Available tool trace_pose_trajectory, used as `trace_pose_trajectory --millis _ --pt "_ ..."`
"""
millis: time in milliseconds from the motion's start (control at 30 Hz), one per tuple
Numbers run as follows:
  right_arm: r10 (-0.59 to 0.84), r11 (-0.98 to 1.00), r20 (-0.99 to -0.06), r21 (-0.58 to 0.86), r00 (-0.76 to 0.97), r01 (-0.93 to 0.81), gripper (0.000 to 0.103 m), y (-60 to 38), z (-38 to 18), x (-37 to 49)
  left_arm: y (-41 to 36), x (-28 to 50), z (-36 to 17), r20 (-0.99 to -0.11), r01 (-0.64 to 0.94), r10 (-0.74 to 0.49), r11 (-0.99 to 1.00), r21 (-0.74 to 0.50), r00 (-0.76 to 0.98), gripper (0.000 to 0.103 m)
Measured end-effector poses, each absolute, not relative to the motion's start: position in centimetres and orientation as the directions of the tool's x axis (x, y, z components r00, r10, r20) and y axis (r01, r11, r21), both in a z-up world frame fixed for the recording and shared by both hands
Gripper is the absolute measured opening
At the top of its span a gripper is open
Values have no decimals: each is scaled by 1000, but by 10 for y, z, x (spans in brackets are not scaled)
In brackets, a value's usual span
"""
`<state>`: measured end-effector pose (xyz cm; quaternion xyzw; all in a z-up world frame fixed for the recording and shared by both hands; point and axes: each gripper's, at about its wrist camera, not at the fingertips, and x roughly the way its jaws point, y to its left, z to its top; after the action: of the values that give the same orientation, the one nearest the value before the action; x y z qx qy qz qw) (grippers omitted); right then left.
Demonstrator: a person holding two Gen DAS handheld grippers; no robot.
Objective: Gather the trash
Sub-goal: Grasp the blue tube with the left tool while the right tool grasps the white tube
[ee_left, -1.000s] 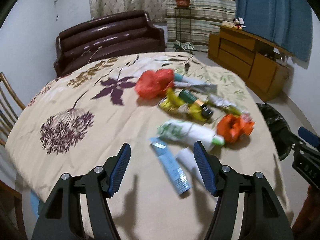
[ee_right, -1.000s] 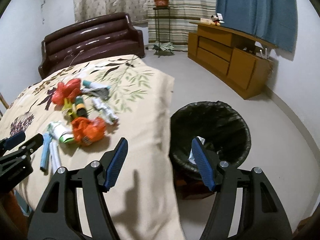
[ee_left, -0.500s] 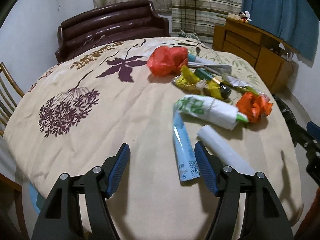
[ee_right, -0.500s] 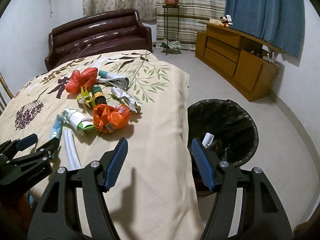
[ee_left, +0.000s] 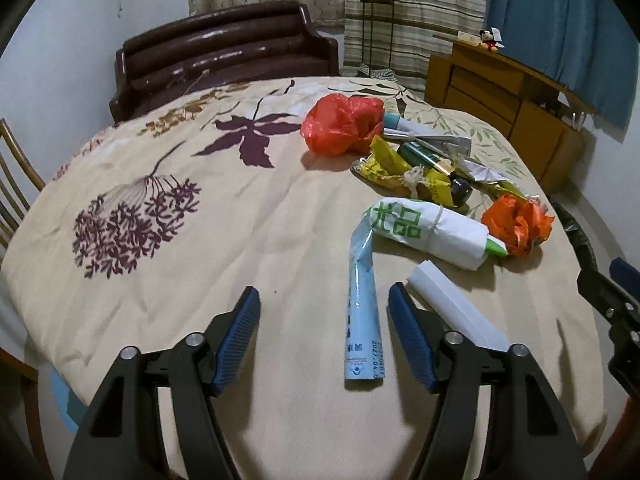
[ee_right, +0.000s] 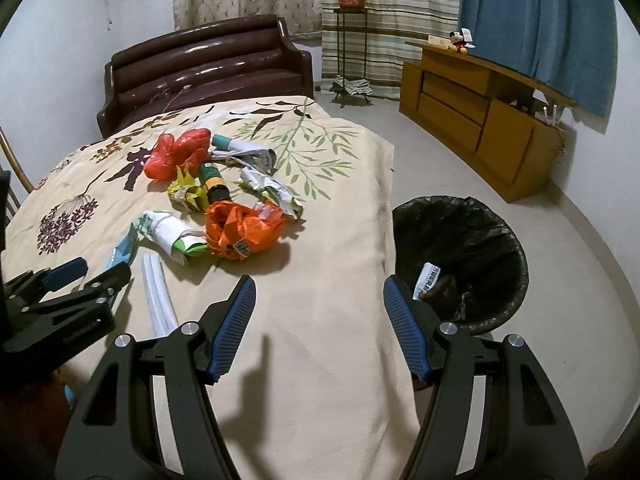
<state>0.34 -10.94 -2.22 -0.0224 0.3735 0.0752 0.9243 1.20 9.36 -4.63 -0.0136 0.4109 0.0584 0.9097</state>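
Closer now, left gripper (ee_left: pixel 322 322) (jaws closing) straddles the blue tube (ee_left: pixel 362 320) untouched; right gripper (ee_right: pixel 318 320) gapes empty.

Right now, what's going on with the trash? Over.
Left gripper closing around light blue tube, not gripping. Right gripper open, empty. Black-lined bin beside table, nothing blocking.

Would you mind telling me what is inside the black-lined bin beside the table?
In the bin, a white printed wrapper lies beside some brownish scrap. The near rim and dark liner folds hide the bottom, so anything deeper cannot be seen.
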Motion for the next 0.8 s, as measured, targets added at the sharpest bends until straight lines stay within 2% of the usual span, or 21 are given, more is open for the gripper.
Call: trace_pose_trajectory --millis 167,300,467,800 --pt "144 983 -698 20 701 -182 65 -100 -24 1 97 9 -46 -734 -109 118 992 60 669 43" --pt "166 977 -704 22 691 -212 65 -87 -26 0 105 6 -45 -729 -96 105 994 54 677 20" --pt "195 967 -705 20 682 -256 65 -70 -28 -4 116 0 -45 -735 -93 77 995 20 673 14" --pt "239 942 -718 7 654 -336 65 -35 -36 -7 131 -11 -46 -733 -94 66 996 4 677 13"
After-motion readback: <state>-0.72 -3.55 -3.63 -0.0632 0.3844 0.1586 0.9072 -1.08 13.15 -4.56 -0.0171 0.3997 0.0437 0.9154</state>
